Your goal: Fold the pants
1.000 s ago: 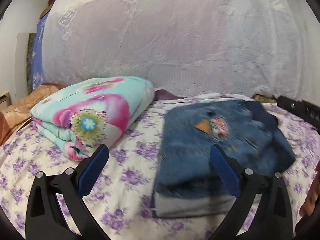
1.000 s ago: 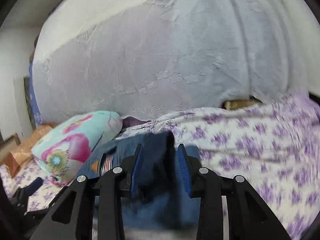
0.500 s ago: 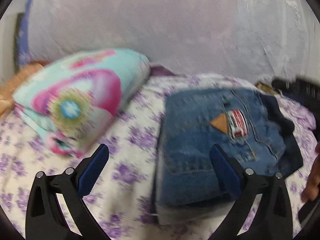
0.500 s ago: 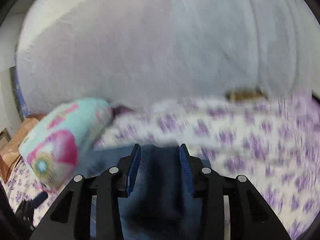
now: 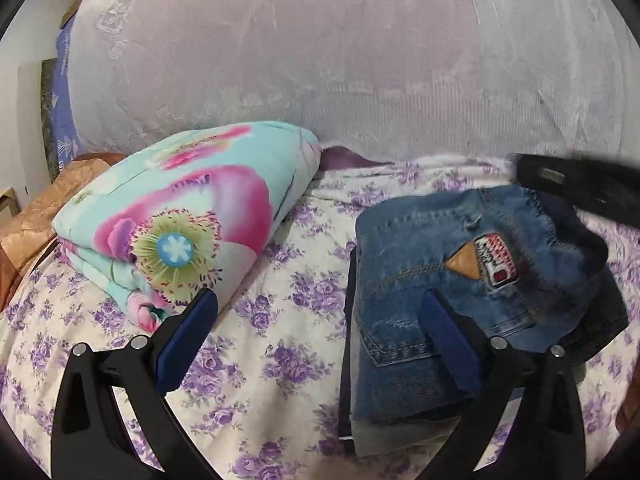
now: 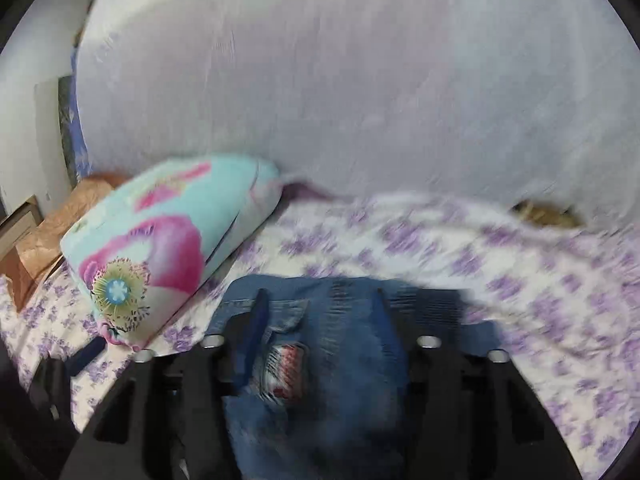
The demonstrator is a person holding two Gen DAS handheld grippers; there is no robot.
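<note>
The blue jeans lie folded into a thick stack on the flowered bed sheet, back pocket and label facing up. My left gripper hovers open just left of the stack. Its right finger overlaps the stack's near left corner, and only sheet shows between the fingers. My right gripper hangs over the jeans. Its jaws are opening and the pads stand clear of the denim. In the left wrist view the right gripper is a dark blur behind the stack.
A folded turquoise and pink blanket lies left of the jeans, also seen as the blanket. White netting hangs along the bed's far side. Brown cloth sits at the far left. A hand shows at the right edge.
The right gripper's jaws, narrow around a dark fold of the jeans before, have spread wide and let it go. The left gripper stayed open and shifted a little leftward.
</note>
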